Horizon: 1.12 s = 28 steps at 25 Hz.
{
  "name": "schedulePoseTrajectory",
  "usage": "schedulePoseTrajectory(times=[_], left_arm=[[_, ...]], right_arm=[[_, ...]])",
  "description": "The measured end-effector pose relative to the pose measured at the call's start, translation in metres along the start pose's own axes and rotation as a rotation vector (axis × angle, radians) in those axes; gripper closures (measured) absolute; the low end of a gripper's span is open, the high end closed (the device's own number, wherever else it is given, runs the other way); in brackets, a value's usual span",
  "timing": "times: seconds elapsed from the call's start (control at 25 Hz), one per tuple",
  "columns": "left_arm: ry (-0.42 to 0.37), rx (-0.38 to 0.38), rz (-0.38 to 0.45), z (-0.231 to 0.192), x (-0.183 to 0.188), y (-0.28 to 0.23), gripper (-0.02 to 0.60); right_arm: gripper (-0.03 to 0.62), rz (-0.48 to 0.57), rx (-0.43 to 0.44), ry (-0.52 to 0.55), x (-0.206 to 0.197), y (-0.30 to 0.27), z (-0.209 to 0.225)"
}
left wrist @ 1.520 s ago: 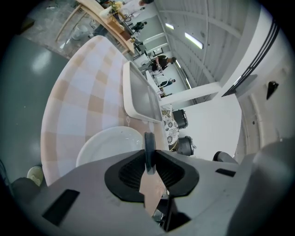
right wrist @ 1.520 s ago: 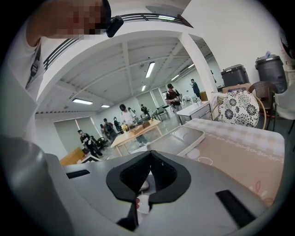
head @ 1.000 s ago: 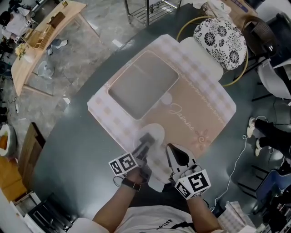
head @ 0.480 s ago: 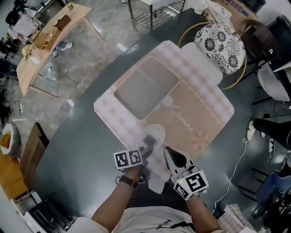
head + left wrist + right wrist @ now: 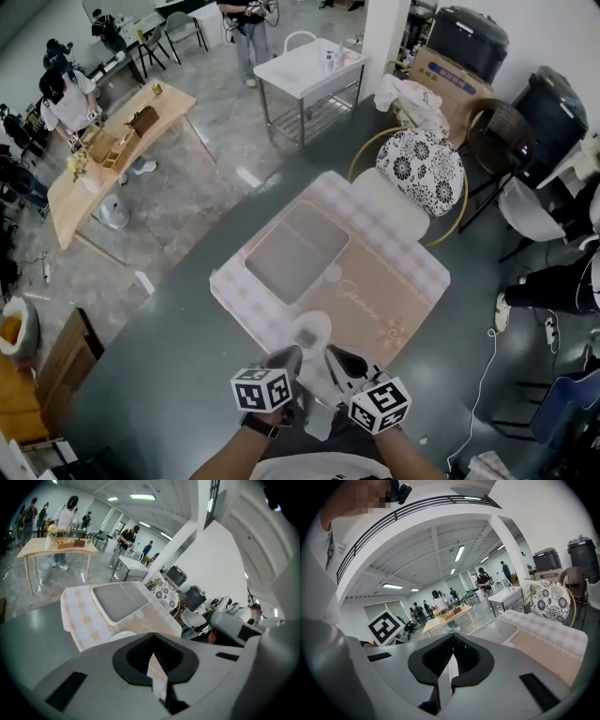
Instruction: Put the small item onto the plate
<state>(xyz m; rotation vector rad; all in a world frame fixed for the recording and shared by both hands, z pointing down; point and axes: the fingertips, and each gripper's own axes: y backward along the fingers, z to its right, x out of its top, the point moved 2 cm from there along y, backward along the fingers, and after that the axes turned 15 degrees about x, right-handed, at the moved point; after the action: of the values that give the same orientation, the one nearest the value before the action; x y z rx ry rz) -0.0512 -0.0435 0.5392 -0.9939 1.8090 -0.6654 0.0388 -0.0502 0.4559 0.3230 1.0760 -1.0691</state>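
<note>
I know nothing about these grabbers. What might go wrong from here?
The left gripper has just closed with nothing between its jaws, and the right gripper is shut and empty too. Coming down shut, either might bump the white plate just ahead of them. The plate sits at the placemat edge, so a knock might slide it off. Whether anything lies on the plate I cannot tell.

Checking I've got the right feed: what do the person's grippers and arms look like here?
Both the left gripper and right gripper are pale grey shells with black-lined jaws. Each carries a white cube with black square markers. The person wears a dark wristband on the left wrist and a white shirt; forearms unsleeved. The left jaws have just closed, nothing seen between them.
</note>
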Motion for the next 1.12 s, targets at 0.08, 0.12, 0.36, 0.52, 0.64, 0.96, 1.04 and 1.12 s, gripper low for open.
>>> schedulePoseTrajectory(times=[0.08,0.12,0.36,0.52,0.64,0.96,1.04,1.12], left_arm=[[-0.047,-0.03,0.056,0.013,0.012,0.022,0.575],[-0.067,-0.039,0.078,0.018,0.016,0.031,0.575],[-0.148,-0.109,0.202,0.043,0.036,0.077,0.577],[-0.242,-0.172,0.299,0.066,0.05,0.113,0.576],[-0.257,-0.216,0.327,0.074,0.052,0.137,0.575],[-0.226,-0.342,0.501,0.081,0.075,0.192,0.575],[-0.23,-0.348,0.545,0.081,0.079,0.2,0.575],[-0.239,-0.347,0.583,0.079,0.083,0.206,0.577]], right_arm=[[0.58,0.008,0.006,0.015,0.009,0.001,-0.013],[0.58,0.013,0.009,0.023,0.014,0.002,-0.019],[0.58,0.051,0.017,0.082,0.04,0.003,-0.045],[0.58,0.084,0.008,0.112,0.053,0.004,-0.058],[0.58,0.101,0.005,0.13,0.06,0.005,-0.073],[0.58,0.169,-0.015,0.187,0.093,0.018,-0.099],[0.58,0.183,-0.022,0.199,0.099,0.021,-0.105],[0.58,0.193,-0.03,0.221,0.103,0.019,-0.11]])
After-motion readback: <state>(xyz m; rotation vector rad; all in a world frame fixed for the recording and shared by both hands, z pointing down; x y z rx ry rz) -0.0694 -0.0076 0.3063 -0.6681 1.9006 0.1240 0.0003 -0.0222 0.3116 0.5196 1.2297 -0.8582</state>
